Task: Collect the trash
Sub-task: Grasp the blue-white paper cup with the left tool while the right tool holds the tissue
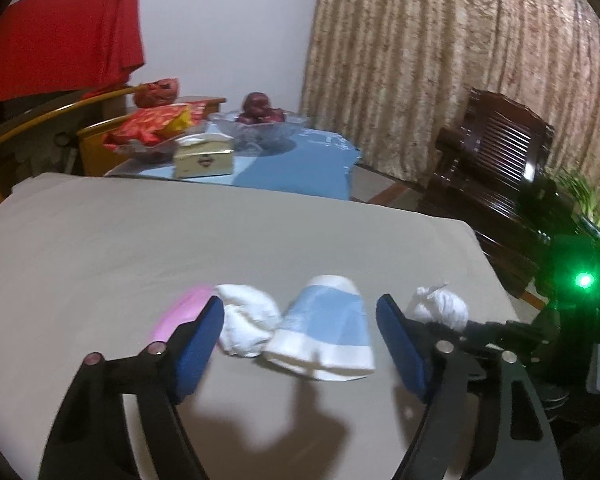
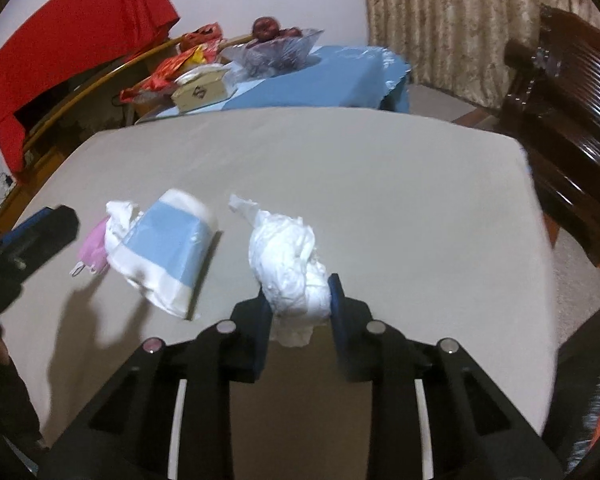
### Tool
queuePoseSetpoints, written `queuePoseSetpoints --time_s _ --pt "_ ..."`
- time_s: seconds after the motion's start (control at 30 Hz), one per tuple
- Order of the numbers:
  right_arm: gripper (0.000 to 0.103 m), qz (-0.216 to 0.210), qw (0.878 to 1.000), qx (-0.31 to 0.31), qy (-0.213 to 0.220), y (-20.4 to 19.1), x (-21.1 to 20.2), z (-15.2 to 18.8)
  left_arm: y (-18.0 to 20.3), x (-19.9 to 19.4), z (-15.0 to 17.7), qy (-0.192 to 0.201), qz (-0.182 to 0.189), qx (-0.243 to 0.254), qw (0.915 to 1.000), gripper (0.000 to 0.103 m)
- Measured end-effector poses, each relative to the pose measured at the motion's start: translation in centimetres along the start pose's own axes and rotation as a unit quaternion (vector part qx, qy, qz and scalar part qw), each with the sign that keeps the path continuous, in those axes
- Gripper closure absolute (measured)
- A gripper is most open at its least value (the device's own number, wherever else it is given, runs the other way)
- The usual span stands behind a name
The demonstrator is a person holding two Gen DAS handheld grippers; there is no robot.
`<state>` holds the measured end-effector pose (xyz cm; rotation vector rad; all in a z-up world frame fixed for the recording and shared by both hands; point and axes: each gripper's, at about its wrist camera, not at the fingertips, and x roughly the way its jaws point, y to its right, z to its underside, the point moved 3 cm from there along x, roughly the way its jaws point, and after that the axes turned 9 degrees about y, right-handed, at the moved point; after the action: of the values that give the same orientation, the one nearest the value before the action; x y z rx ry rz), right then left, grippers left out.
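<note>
The right tool (image 2: 300, 300) has its blue pads pressed onto the near end of a crumpled white tissue wad (image 2: 286, 264), whose creased, twisted body sticks out forward past the fingertips and ends in a ragged tail; whether it rests on the beige tabletop (image 2: 380, 184) or is lifted slightly off it is hard to judge from this angle. The left tool (image 1: 300, 332) is spread wide and holds nothing; between its blue pads lie a smaller white tissue ball (image 1: 246, 326) and a paper cup (image 1: 326, 338) tipped on its side, pale blue round the middle with white bands at rim and base. The cup touches the tissue ball. Just left of that ball, partly hidden behind the left finger, lies a pink object (image 1: 182, 312), soft and blurred. Farther back, beyond the beige tabletop's far edge, a blue-covered table (image 1: 300, 160) carries a cream tissue box (image 1: 204, 158), a glass bowl of dark red fruit (image 1: 260, 126) and red snack packets (image 1: 148, 128). A patterned curtain (image 1: 440, 60) and dark wooden chair (image 1: 496, 156) stand behind.
</note>
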<state>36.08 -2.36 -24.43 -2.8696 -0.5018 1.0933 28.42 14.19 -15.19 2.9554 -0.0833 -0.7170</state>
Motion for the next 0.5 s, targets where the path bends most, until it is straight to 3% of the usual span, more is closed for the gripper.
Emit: queuePoseSetpoints --time_s 0.4,0.5 --pt "0.077 0.018 1.0 0.017 0.013 3.1 -1.9 -0.4 2.5 4.2 2.5 -0.053 0.02 0.013 0.9983 0.061" --pt "0.077 0.019 1.0 0.017 0.015 3.0 -2.1 -0.3 3.0 4.3 3.4 -0.066 0.035 0.007 0.9972 0.063"
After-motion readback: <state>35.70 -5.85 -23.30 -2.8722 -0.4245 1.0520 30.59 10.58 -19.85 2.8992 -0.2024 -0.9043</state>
